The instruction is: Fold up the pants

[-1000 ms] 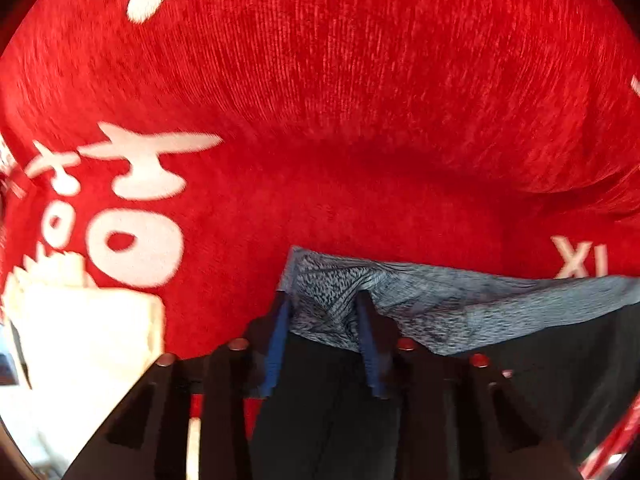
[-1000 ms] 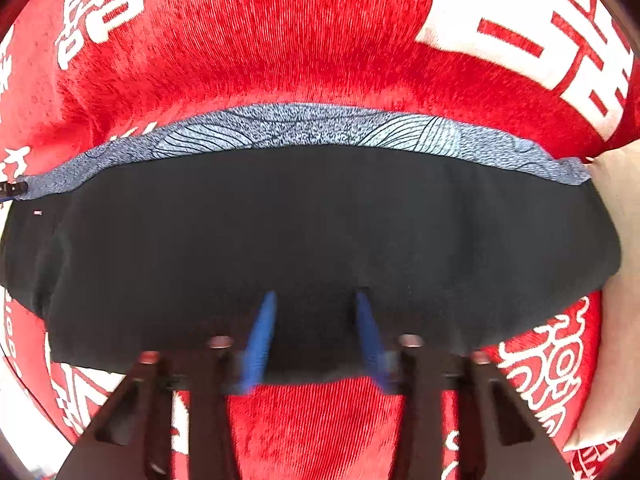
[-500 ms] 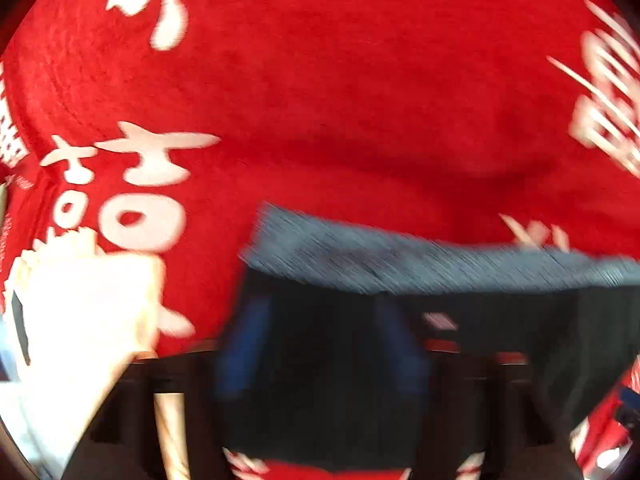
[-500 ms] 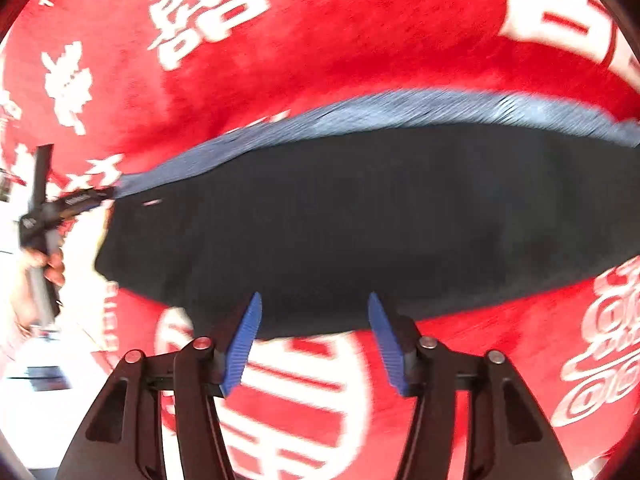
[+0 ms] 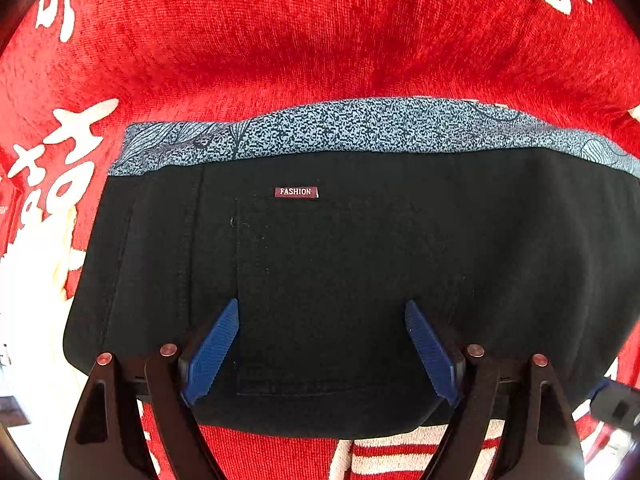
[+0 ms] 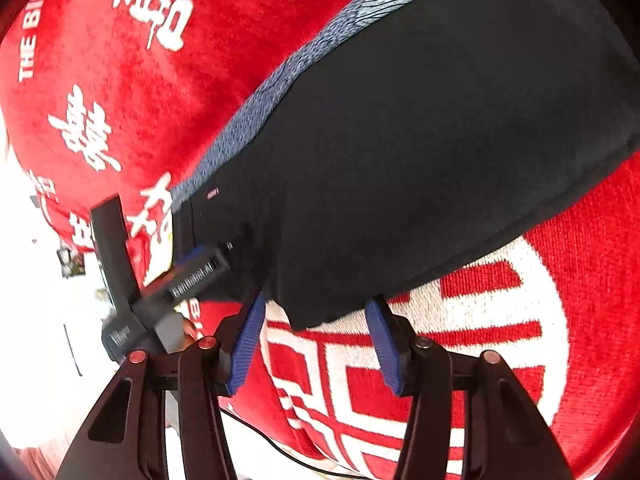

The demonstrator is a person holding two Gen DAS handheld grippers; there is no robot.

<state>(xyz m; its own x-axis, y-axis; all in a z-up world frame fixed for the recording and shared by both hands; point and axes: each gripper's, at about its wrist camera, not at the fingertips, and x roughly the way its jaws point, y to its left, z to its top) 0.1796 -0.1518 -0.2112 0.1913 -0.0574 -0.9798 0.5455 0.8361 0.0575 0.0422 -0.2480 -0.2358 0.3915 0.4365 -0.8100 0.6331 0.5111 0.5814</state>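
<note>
The black pants (image 5: 340,272) lie folded flat on the red cloth, with a blue-grey patterned band (image 5: 360,128) along the far edge and a small "FASHION" label (image 5: 296,192). My left gripper (image 5: 322,320) is open and empty, its blue fingers spread over the near part of the pants. In the right wrist view the pants (image 6: 400,140) run diagonally, and my right gripper (image 6: 316,312) is open and empty at their near edge. The left gripper's body (image 6: 188,280) shows there at the pants' left end.
A red blanket (image 5: 320,40) with white characters covers the surface under the pants; it also shows in the right wrist view (image 6: 460,360). A pale floor (image 6: 40,320) lies past the blanket's left edge. A thin dark cable (image 6: 280,452) runs near the front edge.
My left gripper let go of the patterned band, opened and pulled back over the folded pants. My right gripper drew back to the near edge and turned, so the pants now sit diagonally.
</note>
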